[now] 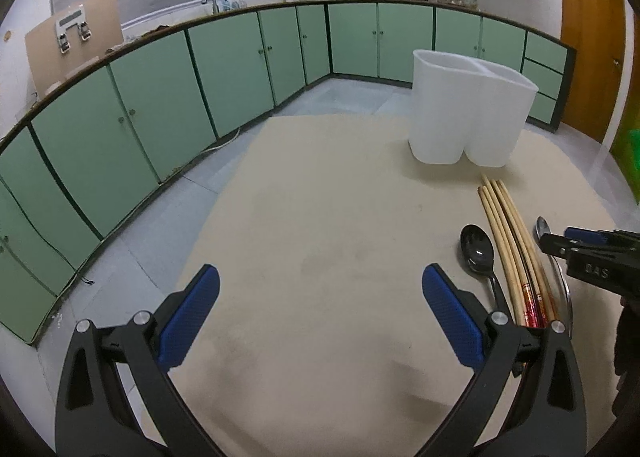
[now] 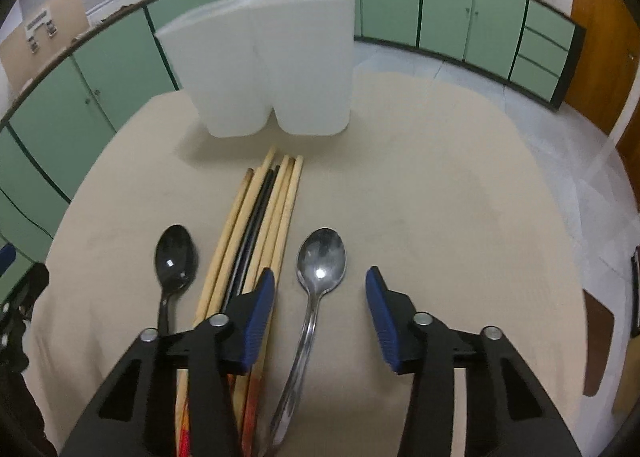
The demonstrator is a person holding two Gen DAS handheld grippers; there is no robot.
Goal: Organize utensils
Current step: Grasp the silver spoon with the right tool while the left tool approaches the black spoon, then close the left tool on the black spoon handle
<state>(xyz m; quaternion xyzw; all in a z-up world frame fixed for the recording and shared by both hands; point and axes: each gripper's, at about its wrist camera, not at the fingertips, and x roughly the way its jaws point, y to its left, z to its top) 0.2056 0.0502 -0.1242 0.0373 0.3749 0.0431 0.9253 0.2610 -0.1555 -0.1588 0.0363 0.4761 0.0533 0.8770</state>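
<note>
Two spoons on the beige table [image 2: 460, 185]: one black spoon [image 2: 175, 257], one steel spoon [image 2: 321, 257]. Between them a bundle of chopsticks [image 2: 264, 209], about five wooden plus one black. One white holder [image 2: 264, 69], two compartments, upright just beyond the chopstick tips. Right gripper [image 2: 320, 311] spread, pads either side of the steel spoon's neck, not touching it. Left gripper [image 1: 320, 313] spread wide over bare table, left of the black spoon. Green cabinets [image 1: 160, 97] behind.
</note>
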